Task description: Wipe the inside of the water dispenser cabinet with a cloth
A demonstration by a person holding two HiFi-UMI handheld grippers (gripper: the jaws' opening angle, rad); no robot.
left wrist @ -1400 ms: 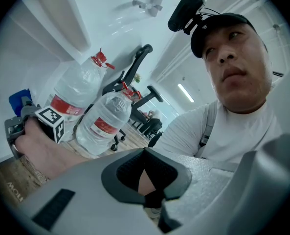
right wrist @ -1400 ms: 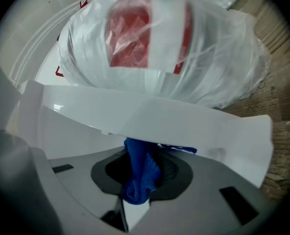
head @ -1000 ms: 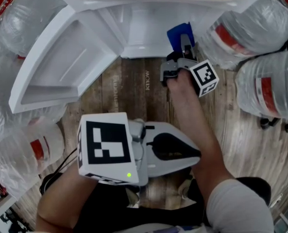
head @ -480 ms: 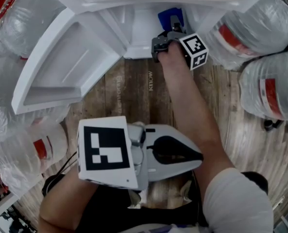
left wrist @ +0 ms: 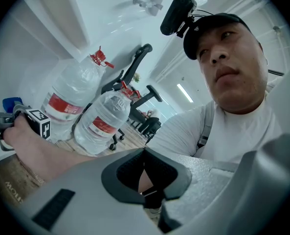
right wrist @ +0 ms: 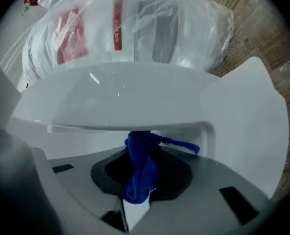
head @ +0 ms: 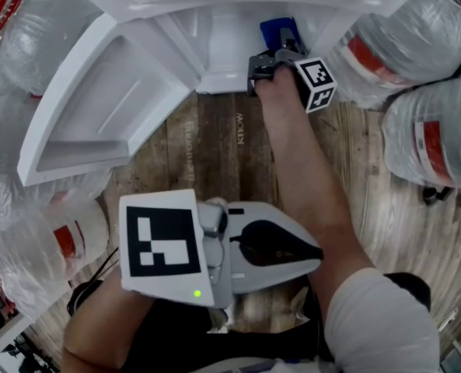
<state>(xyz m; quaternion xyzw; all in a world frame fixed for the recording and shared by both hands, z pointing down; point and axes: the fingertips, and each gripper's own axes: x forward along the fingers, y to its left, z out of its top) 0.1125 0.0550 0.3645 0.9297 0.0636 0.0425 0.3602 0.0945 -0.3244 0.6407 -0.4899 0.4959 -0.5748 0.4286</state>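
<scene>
My right claw is clamped on the blue cloth, which stands bunched up between the jaws and pokes out past their tips. Its top touches a white panel of the water dispenser cabinet straight ahead of the claw. From the head view this claw sits at the mouth of the cabinet, at the right side of the opening, with the cloth on its far side, inside the white interior. The cabinet door hangs open well to the left of that claw. Large water bottles wrapped in clear plastic stand just to its right. My left claw has its jaws brought together with nothing between them. It is held low and close to my body, over the wooden floor, well apart from the cabinet, and my right forearm passes just beside its tips.
</scene>
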